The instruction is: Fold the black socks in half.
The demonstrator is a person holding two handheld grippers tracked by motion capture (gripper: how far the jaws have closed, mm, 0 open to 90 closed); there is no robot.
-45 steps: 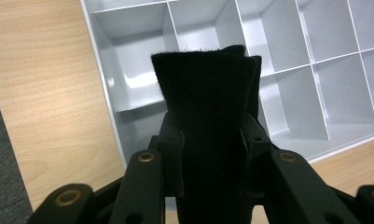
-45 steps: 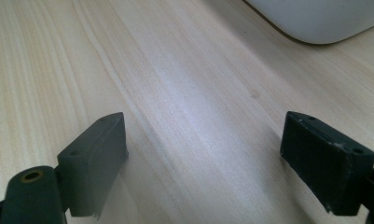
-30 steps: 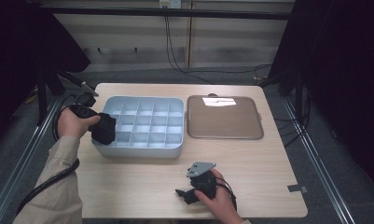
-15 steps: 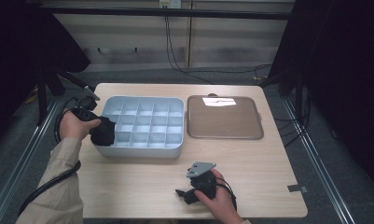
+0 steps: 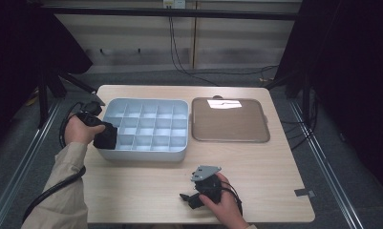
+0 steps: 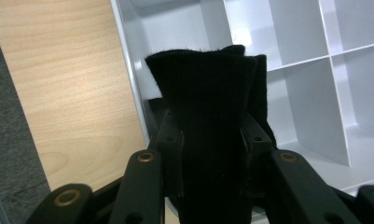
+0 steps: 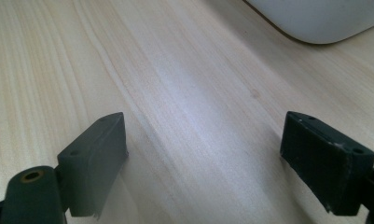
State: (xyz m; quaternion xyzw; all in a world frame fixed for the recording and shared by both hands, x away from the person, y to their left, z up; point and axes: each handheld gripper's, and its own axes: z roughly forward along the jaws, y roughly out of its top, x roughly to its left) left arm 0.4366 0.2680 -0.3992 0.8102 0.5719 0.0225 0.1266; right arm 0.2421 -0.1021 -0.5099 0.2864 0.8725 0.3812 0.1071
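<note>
A black folded cloth [image 5: 106, 137] hangs over the left rim of the white compartment box [image 5: 146, 155], and my left gripper [image 5: 102, 135] is shut on it. In the left gripper view the cloth [image 6: 208, 93] stands up between the jaws of my left gripper [image 6: 210, 135], above a front-left cell of the box [image 6: 306, 65]. My right gripper [image 5: 189, 198] rests near the table's front edge. In the right gripper view, my right gripper [image 7: 203, 144] is open over bare wood with nothing between its jaws.
A brown flat tray [image 5: 229, 121] lies to the right of the box. A rounded white corner of the box [image 7: 315, 18] shows ahead of the right gripper. A wooden table [image 5: 141, 191] carries everything, and dark floor surrounds it.
</note>
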